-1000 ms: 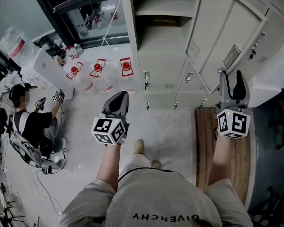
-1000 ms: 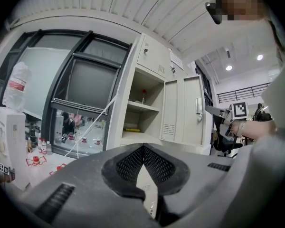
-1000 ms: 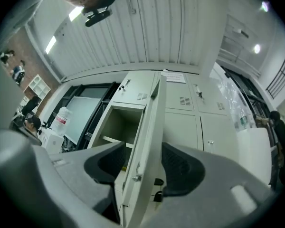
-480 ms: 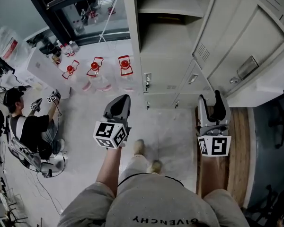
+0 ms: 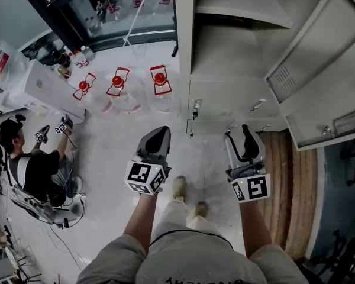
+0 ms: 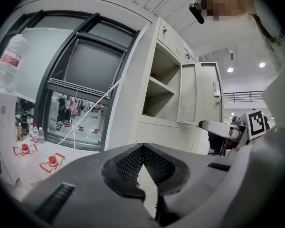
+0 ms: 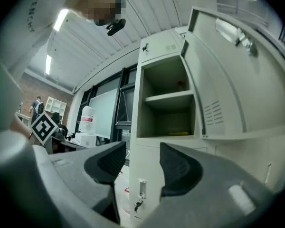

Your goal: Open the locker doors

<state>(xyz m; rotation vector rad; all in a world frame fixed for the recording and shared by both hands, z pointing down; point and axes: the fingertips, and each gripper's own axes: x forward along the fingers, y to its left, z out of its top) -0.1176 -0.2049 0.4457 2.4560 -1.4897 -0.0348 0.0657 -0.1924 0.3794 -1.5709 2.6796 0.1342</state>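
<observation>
The grey lockers (image 5: pixel 225 70) stand ahead of me. The upper compartment (image 7: pixel 166 103) is open, showing its shelf, and its door (image 5: pixel 319 52) hangs swung out to the right. Below it a lower door (image 5: pixel 219 102) is closed, with a latch and key (image 7: pixel 141 190). My left gripper (image 5: pixel 160 133) hovers over the floor, left of the lockers, shut with nothing held; in its own view the pads (image 6: pixel 143 146) meet. My right gripper (image 5: pixel 236 135) is open and empty, short of the lower doors, jaws apart (image 7: pixel 141 151).
Three water jugs with red caps (image 5: pixel 121 81) stand on the floor by the window. A person (image 5: pixel 35 164) sits at the far left. A wooden platform (image 5: pixel 290 188) lies right of my feet (image 5: pixel 178 187). More closed locker doors (image 5: pixel 337 123) are at the right.
My right gripper has drawn back left and down, away from the open door. The view has shifted toward the lockers' open compartment. The left gripper has barely moved.
</observation>
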